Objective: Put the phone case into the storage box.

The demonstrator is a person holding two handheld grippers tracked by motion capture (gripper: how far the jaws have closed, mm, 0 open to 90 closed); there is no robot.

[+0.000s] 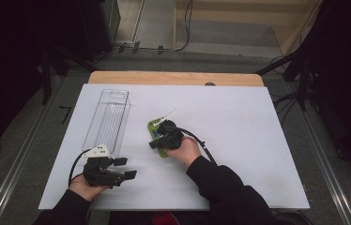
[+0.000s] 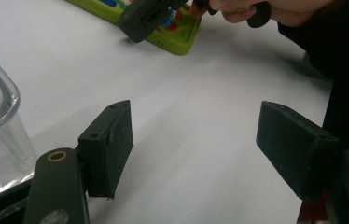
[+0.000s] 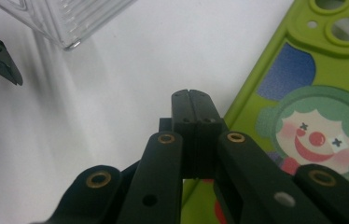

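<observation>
Green phone case (image 1: 156, 136) lay mid-table, just right of the clear container (image 1: 107, 117). Right gripper (image 3: 193, 100) sat over the case's left edge, jaws pressed together, holding nothing. Left gripper (image 1: 123, 168) waited near-left, jaws apart and empty. Step looked like positioning before pickup; next move likely needs the right jaws opened to straddle the edge.
</observation>
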